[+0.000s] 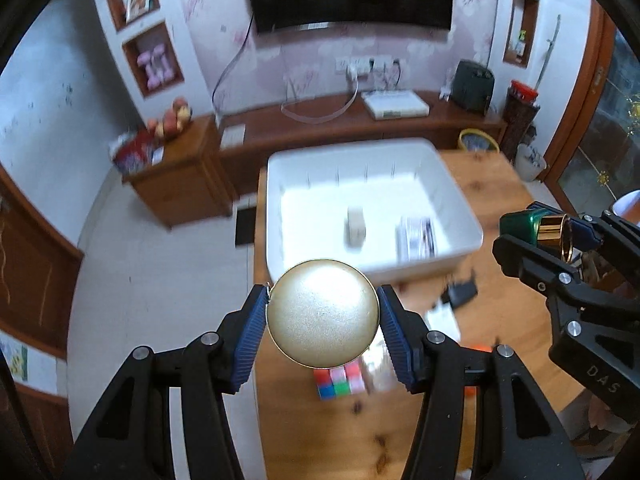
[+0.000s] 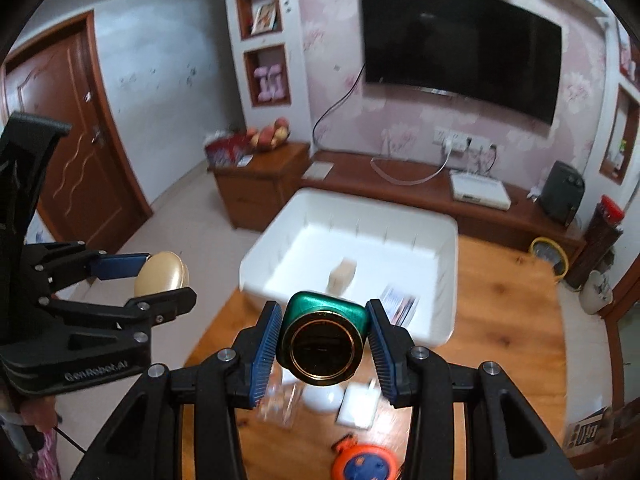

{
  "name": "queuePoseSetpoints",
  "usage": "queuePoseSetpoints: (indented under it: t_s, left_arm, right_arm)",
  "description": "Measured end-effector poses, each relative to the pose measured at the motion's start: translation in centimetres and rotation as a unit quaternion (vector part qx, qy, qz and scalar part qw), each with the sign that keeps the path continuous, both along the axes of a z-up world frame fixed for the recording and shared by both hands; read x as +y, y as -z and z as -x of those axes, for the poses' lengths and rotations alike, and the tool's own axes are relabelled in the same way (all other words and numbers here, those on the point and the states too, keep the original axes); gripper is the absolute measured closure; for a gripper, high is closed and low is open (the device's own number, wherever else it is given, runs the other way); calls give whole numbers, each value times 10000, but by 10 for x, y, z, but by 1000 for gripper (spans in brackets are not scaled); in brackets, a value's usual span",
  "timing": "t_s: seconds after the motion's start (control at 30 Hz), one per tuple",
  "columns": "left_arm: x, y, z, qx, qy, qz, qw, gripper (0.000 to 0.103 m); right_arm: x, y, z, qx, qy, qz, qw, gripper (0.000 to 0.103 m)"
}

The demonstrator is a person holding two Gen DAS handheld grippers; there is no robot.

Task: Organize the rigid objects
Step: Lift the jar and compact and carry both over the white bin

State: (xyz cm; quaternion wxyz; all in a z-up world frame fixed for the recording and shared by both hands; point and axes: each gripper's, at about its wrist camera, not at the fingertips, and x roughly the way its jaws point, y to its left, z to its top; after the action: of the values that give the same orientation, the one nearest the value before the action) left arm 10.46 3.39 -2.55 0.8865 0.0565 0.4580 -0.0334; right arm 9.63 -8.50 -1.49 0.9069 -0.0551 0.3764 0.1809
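My left gripper (image 1: 322, 316) is shut on a round gold lid (image 1: 322, 314), held in the air at the table's left edge; it also shows in the right wrist view (image 2: 160, 276). My right gripper (image 2: 324, 340) is shut on a green jar with a gold rim (image 2: 323, 336), held above the table near the white bin; the jar also shows in the left wrist view (image 1: 536, 230). The white bin (image 1: 280, 216) stands on the wooden table and holds a small beige block (image 1: 355, 227) and a printed box (image 1: 416, 236).
On the wooden table (image 1: 320, 432) lie a colour cube (image 1: 340, 382), a black item (image 1: 460, 292), white items (image 2: 356, 404), a clear glass (image 2: 280, 400) and an orange-blue reel (image 2: 364, 462). A TV cabinet (image 1: 360, 120) stands behind the table, with floor to the left.
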Motion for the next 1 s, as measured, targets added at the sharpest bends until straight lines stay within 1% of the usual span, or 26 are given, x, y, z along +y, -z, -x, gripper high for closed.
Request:
queuePoseSetpoints:
  t_s: [0.03, 0.1, 0.2, 0.3, 0.4, 0.43, 0.53, 0.57, 0.63, 0.67, 0.77, 0.83, 1.0]
  left_arm:
    - [0, -5, -7, -63, 11, -13, 10000, 44]
    - [2, -16, -23, -193, 30, -16, 9998, 44]
    - [4, -21, -48, -280, 48, 19, 9996, 44]
    - [6, -15, -82, -208, 33, -9, 9998, 44]
    - [11, -2, -120, -73, -34, 27, 10000, 44]
    - [13, 3, -133, -33, -56, 45, 10000, 44]
    - [15, 27, -168, 146, -80, 86, 9998, 44]
    - [15, 36, -178, 215, -38, 142, 9997, 44]
    - [14, 58, -198, 422, 18, 219, 9989, 44]
    - [12, 71, -208, 543, 56, 222, 9983, 44]
    - [7, 106, -231, 915, 83, 186, 9956, 44]
    - [5, 126, -242, 1108, 55, 164, 9937, 44]
    - [2, 168, -260, 1522, 49, 90, 9883, 44]
  right_arm:
    - [0, -11, -8, -64, 49, 11, 10000, 59]
    - [0, -24, -22, -160, 142, 49, 9998, 59]
    - [1, -37, -48, -183, 366, 182, 9990, 59]
    - [1, -37, -82, -74, 592, 245, 9979, 59]
    - [-3, -23, -119, 198, 882, 187, 9957, 59]
    - [-4, -14, -135, 339, 1009, 159, 9942, 59]
    - [-8, 12, -163, 679, 1254, 116, 9897, 59]
    - [-8, 28, -173, 845, 1354, 149, 9871, 59]
    - [-8, 52, -184, 1093, 1466, 164, 9830, 59]
    - [-5, 69, -191, 1259, 1495, 190, 9805, 59]
    - [4, 108, -199, 1660, 1470, 270, 9747, 59]
    - [17, 137, -197, 1958, 1324, 305, 9712, 59]
    - [38, 182, -192, 2383, 1106, 382, 9641, 59]
